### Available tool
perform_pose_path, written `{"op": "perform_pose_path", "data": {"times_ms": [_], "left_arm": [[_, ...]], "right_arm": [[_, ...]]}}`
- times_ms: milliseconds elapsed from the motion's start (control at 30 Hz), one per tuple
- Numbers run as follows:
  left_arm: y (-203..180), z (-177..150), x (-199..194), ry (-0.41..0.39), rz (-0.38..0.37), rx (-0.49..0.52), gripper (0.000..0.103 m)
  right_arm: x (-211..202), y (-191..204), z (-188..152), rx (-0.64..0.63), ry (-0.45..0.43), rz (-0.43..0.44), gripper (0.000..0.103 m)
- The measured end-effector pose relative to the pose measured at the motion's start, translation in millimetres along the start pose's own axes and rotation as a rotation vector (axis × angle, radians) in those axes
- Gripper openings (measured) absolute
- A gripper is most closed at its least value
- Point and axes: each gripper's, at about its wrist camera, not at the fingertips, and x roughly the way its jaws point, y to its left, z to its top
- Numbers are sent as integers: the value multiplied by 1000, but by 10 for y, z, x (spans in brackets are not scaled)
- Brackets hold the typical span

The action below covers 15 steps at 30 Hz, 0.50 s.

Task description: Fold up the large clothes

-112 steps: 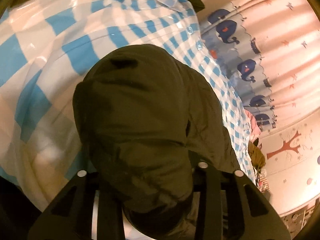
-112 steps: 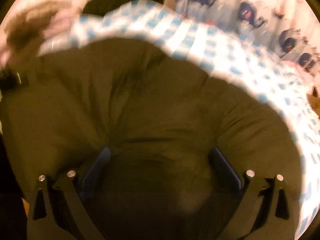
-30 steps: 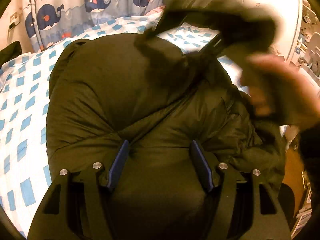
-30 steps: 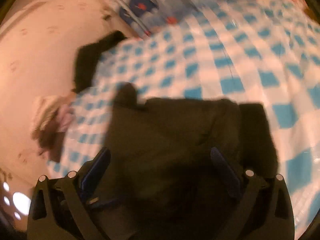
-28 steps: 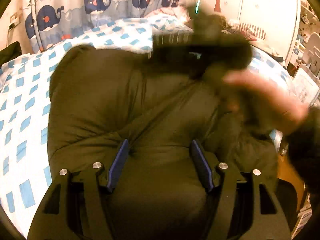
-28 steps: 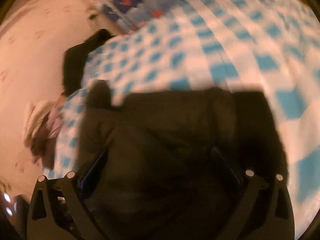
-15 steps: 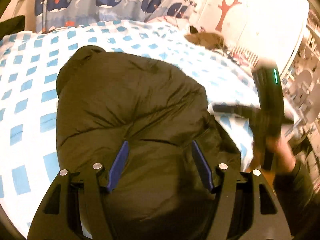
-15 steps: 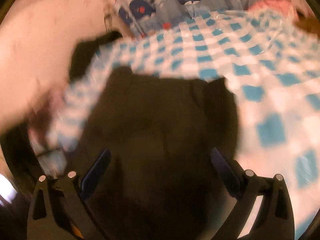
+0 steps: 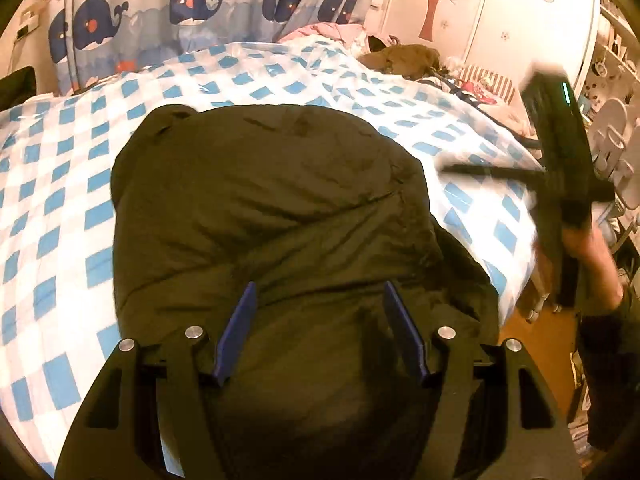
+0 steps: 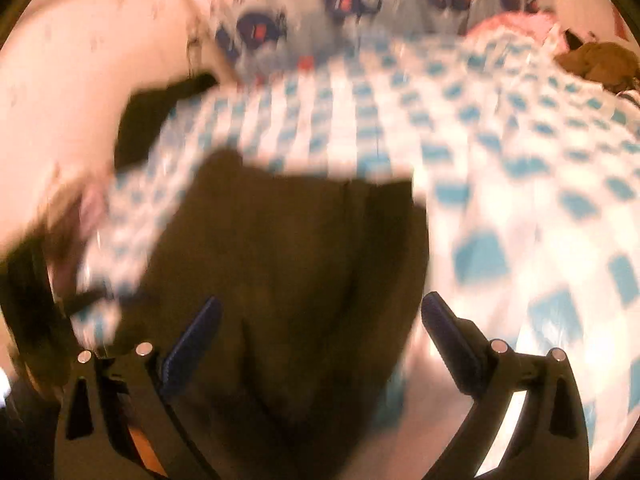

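Left gripper (image 9: 320, 332): blue fingers (image 9: 236, 334) spread, dark jacket fabric bulging up between them. Whether the pads press or merely straddle it, cannot tell. Opening unchanged over the last second.

Right gripper (image 10: 316, 344): fingers spread wide, nothing pinched; view blurred. A second ago it was crossing low over the jacket; in the left wrist view it is now off to the right, past the bed edge, held in the person's hand (image 9: 588, 256). Reads as a fold just laid down and the right side withdrawing, probably to re-grip.

Jacket (image 9: 260, 200): dark olive, puffy, lying on the bed (image 9: 52, 208) near its front edge, bundled into a rounded, roughly rectangular mound. Creases run diagonally across the top; a small tab or collar sticks out at the far left corner. Right side looks looser, spilling toward the edge.

Beyond: checked blue-and-white cover, then whale-print curtain (image 9: 192, 8).
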Motion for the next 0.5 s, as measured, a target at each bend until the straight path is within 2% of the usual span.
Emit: {"op": "perform_pose_path", "data": {"times_ms": [67, 100, 133, 167, 200, 233, 300, 333, 400, 433, 467, 500], "left_arm": [[4, -43, 206, 45, -4, -9, 62], [10, -78, 274, 44, 9, -1, 62], [9, -104, 307, 40, 12, 4, 64], [15, -115, 323, 38, 8, 3, 64], [30, -117, 331, 38, -8, -8, 64], [42, -110, 335, 45, -19, -19, 64], [51, -92, 323, 70, -23, -12, 64], [73, -83, 261, 72, -31, -18, 64], [210, -63, 10, 26, -47, -64, 66], [316, -61, -128, -12, -49, -93, 69], [512, -72, -312, -65, -50, -157, 81], [683, -88, -395, -89, -52, -214, 87]], "right_arm": [[318, -12, 192, 4, 24, -50, 96], [541, -50, 201, 0, 66, -109, 96], [890, -95, 111, -27, 153, -191, 96], [1179, -155, 16, -39, 228, -208, 97], [1384, -248, -62, -8, 270, -179, 98], [1429, -321, -101, 25, 272, -163, 98], [1313, -340, -77, 39, 273, -166, 98], [1177, -367, -62, 66, 266, -139, 97], [910, -383, -86, 120, 214, -77, 97], [700, -410, -93, 159, 175, -30, 97], [571, -438, -112, 183, 158, -8, 97], [469, -483, -116, 206, 151, 13, 97]]}}
